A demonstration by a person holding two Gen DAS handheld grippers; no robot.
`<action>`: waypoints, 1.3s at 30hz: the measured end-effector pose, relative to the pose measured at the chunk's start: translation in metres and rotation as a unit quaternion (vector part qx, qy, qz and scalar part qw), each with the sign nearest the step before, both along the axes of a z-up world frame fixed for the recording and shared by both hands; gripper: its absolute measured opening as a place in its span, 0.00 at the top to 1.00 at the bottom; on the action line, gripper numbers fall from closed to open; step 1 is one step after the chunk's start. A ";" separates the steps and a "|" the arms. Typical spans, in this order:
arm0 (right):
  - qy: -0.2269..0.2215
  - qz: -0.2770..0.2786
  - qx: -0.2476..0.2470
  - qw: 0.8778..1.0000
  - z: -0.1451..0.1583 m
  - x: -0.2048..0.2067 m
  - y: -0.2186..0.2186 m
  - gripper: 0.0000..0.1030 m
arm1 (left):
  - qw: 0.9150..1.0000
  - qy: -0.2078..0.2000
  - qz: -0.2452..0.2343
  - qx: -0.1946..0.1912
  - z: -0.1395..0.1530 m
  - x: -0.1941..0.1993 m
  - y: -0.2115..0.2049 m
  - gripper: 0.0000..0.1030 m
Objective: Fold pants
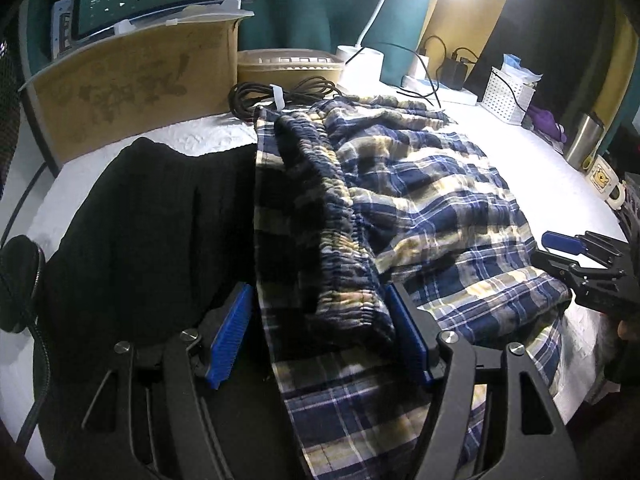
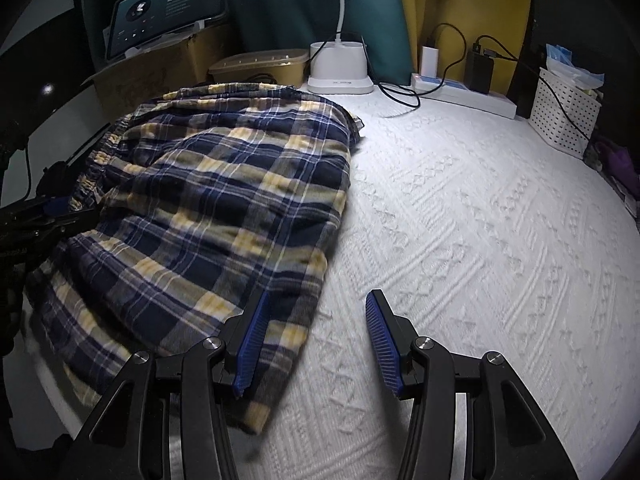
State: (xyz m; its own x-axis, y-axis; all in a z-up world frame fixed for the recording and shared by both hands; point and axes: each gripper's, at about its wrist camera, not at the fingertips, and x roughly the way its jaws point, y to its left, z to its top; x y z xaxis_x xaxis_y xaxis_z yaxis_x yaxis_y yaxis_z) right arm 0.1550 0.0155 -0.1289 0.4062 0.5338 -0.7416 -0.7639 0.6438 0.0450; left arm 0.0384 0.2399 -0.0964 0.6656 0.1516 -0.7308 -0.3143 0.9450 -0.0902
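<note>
I am working the plaid pants point(image 2: 224, 184), which are lying bunched on the white quilted cover point(image 2: 480, 240), on the cardboard box point(image 1: 132, 88) side of it, with a black garment point(image 1: 152, 232) beside the pants on their box side. My left gripper point(image 1: 320, 336) is spread wide, its blue pads straddling the elastic waistband point(image 1: 336, 216) without pinching it. My right gripper point(image 2: 316, 344) is also spread, hovering at the pants' hem edge away from the box, one pad over fabric, one over bare cover. I judge a clean fold needs both layers of waistband caught before lifting, and the hem pinched at its corner, so the cloth is not dragging askew.
</note>
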 end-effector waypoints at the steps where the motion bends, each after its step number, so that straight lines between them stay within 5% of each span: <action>1: -0.001 -0.001 0.000 1.000 0.000 -0.002 -0.002 0.50 | 1.000 -0.002 0.002 0.003 0.001 -0.001 -0.001 0.33; 21: -0.017 -0.029 0.006 0.999 0.007 -0.030 -0.054 0.50 | 0.998 -0.044 0.012 0.036 0.023 -0.028 -0.040 0.33; 39: -0.054 -0.078 0.036 0.995 0.030 -0.059 -0.117 0.50 | 0.993 -0.067 -0.081 0.047 0.038 -0.026 -0.119 0.33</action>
